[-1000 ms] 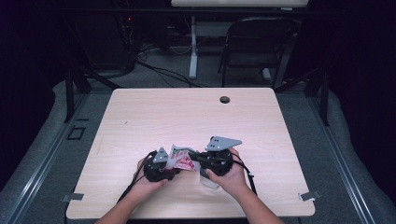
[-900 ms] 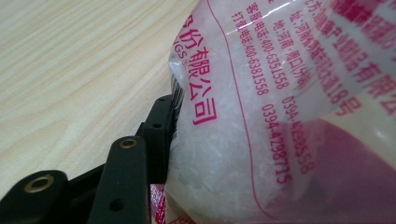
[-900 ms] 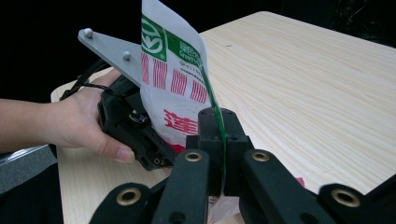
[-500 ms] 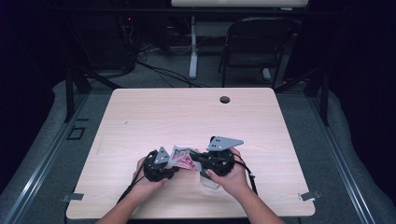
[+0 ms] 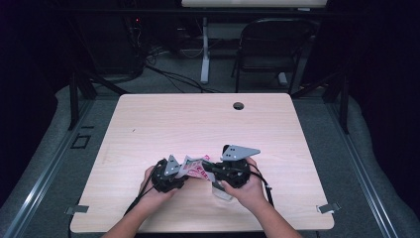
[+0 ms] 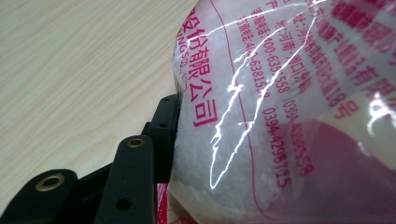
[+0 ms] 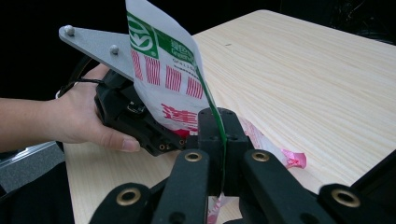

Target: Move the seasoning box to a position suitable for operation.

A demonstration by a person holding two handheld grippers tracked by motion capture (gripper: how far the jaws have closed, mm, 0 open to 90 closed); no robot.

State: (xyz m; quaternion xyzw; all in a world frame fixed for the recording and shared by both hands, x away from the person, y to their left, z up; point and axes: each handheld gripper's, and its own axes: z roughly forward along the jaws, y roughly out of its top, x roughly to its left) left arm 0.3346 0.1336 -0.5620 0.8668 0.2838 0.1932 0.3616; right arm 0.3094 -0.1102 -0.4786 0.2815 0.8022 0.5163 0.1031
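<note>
A clear plastic bag (image 5: 194, 167) of white grains with pink print hangs between my two grippers near the table's front edge. The left gripper (image 5: 182, 171) has just been closing its jaws with the bag between them. In the left gripper view the bag (image 6: 280, 102) bulges against one of the fingers (image 6: 161, 130) and hides the other. The right gripper (image 5: 210, 169) is shut on the bag's thin edge. In the right gripper view its fingertips (image 7: 219, 122) pinch the film, and the bag's green and red printed flap (image 7: 161, 70) stands up toward the left gripper (image 7: 156, 137).
The wooden table (image 5: 198, 119) has a cable hole (image 5: 238, 105) near its far edge. A black folding chair (image 5: 270, 49) and cables stand on the floor beyond it. A hand (image 7: 88, 116) holds the left gripper's body.
Hardly anything: the left gripper has crept slightly against the bag, and the right hand has kept still.
</note>
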